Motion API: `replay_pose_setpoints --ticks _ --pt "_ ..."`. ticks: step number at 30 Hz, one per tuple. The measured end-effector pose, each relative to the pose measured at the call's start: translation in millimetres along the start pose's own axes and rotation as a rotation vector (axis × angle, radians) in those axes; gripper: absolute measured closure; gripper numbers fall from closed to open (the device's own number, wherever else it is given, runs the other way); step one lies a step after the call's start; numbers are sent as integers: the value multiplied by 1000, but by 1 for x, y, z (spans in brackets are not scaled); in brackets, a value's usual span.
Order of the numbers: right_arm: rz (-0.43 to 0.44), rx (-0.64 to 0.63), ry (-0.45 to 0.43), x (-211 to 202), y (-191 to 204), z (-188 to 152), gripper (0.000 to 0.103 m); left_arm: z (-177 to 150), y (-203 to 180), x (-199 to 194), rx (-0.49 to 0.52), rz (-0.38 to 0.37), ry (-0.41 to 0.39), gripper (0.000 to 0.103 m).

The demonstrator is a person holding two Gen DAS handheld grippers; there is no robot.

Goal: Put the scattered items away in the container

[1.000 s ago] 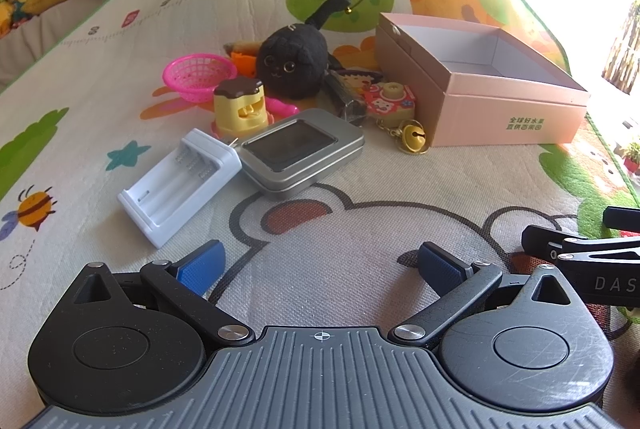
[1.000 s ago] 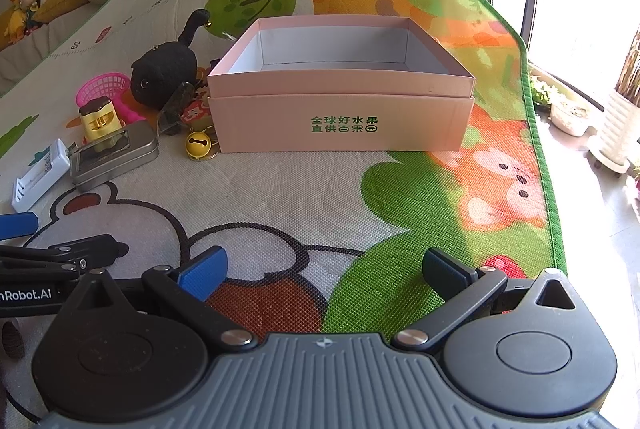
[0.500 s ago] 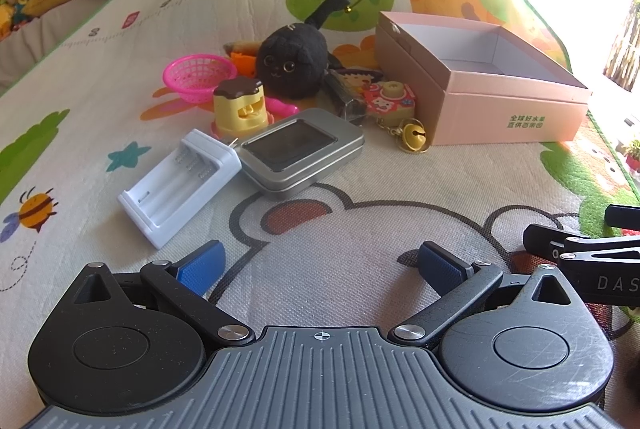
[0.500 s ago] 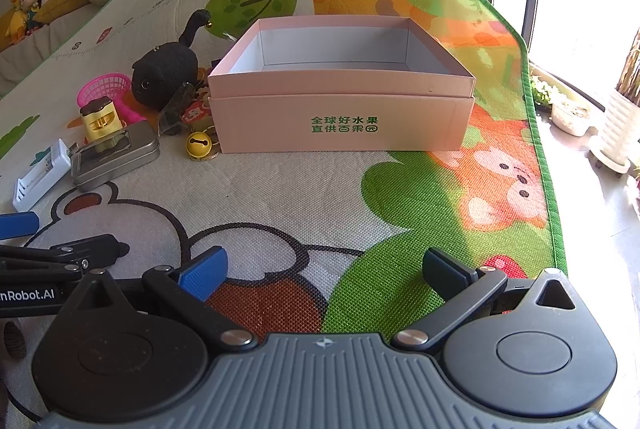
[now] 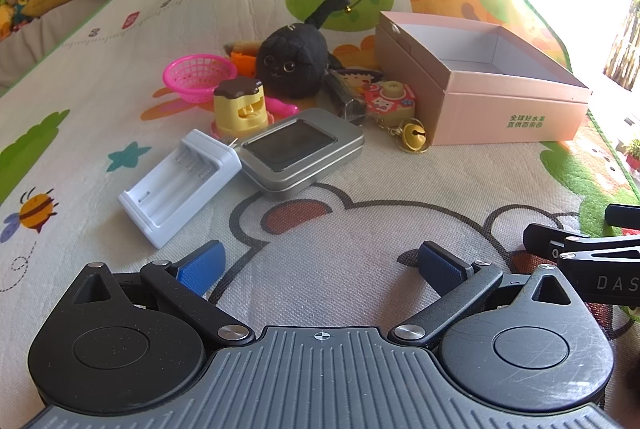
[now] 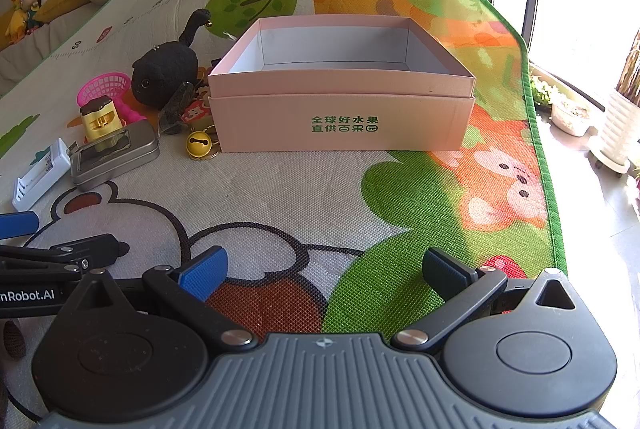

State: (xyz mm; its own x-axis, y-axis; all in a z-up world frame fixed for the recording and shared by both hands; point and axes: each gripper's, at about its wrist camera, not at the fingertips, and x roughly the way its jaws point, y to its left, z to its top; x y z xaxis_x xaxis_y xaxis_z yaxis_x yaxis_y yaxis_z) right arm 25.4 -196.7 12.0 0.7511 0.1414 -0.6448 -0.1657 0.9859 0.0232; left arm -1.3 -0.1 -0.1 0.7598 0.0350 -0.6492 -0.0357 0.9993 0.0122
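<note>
The left gripper [image 5: 320,265] hangs low over the play mat [image 5: 360,229], its fingers spread wide with nothing between them. The right gripper [image 6: 325,267] is the same: wide and empty.

In the left wrist view the scattered things cluster at 12 o'clock: a white battery charger [image 5: 180,183] touching a grey tin [image 5: 302,153], behind them a yellow toy [image 5: 239,104], a pink basket [image 5: 199,76] and a black plush cat [image 5: 294,63]. A gold bell [image 5: 414,138] lies just beside the near corner of the pink box [image 5: 508,109], which stands at 1 o'clock, open-topped.

In the right wrist view the box [image 6: 342,121] sits at 12 o'clock, with bare mat between it and the fingers. The mat's green edge [image 6: 546,165] runs at 2 o'clock, floor beyond.
</note>
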Motion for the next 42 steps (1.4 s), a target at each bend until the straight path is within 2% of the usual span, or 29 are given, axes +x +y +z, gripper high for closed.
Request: replay_pose_setpoints --ticks 13,22,34,42 --pt "30 -40 23 -10 -5 -6 0 1 2 0 5 -1 32 0" --pt "64 -58 80 -13 -9 -4 0 1 10 -8 35 -52 92 0" --pt "76 -81 18 -15 -10 -12 0 -3 4 -5 10 -16 19 0" --pt "84 -86 5 -14 -11 -14 0 1 7 -1 -1 -21 16 0"
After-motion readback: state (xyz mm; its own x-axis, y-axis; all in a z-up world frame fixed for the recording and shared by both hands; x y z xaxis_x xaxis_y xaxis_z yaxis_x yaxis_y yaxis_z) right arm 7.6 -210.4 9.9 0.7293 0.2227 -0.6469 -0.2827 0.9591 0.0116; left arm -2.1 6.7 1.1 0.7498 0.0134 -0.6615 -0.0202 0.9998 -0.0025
